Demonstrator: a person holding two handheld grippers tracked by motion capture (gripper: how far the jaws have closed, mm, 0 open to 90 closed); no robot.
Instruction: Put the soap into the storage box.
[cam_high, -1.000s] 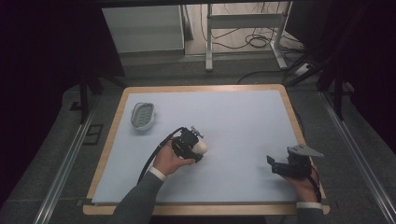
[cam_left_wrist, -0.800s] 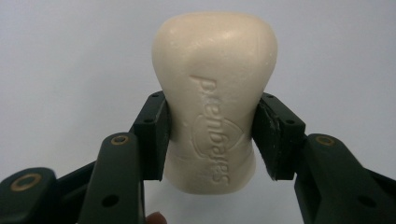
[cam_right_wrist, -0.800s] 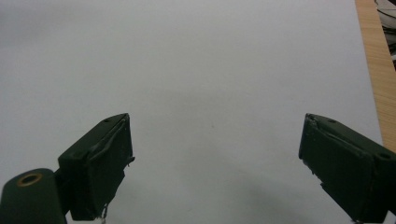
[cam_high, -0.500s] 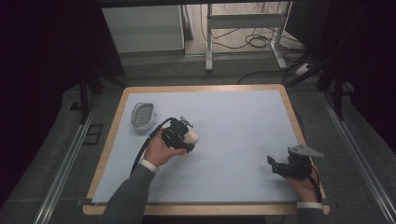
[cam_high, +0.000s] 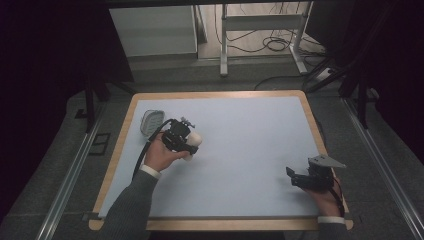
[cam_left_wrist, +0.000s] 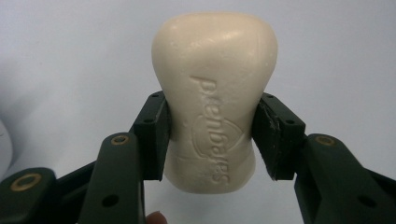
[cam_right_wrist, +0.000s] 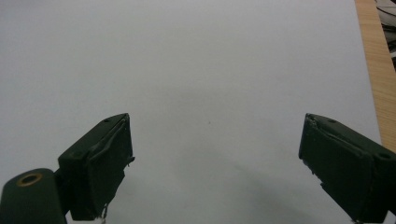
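A cream bar of soap (cam_left_wrist: 215, 93) with embossed lettering sits clamped between the two black jaws of my left gripper (cam_left_wrist: 212, 135), held above the pale blue mat. From the high view the left gripper (cam_high: 192, 142) and its soap (cam_high: 195, 140) hover at the mat's left, just right of a translucent soap dish (cam_high: 151, 121). My right gripper (cam_high: 292, 177) rests near the mat's front right corner. Its jaws stand wide apart in the right gripper view (cam_right_wrist: 215, 163), with only bare mat between them.
The blue mat (cam_high: 240, 135) lies on a wooden-edged table (cam_high: 310, 115). Metal rails run along both sides of the table. A white cabinet and a metal frame with cables stand beyond the far edge.
My left gripper has carried the soap leftward and away from the person, closer to the soap dish. The right gripper has stayed in place.
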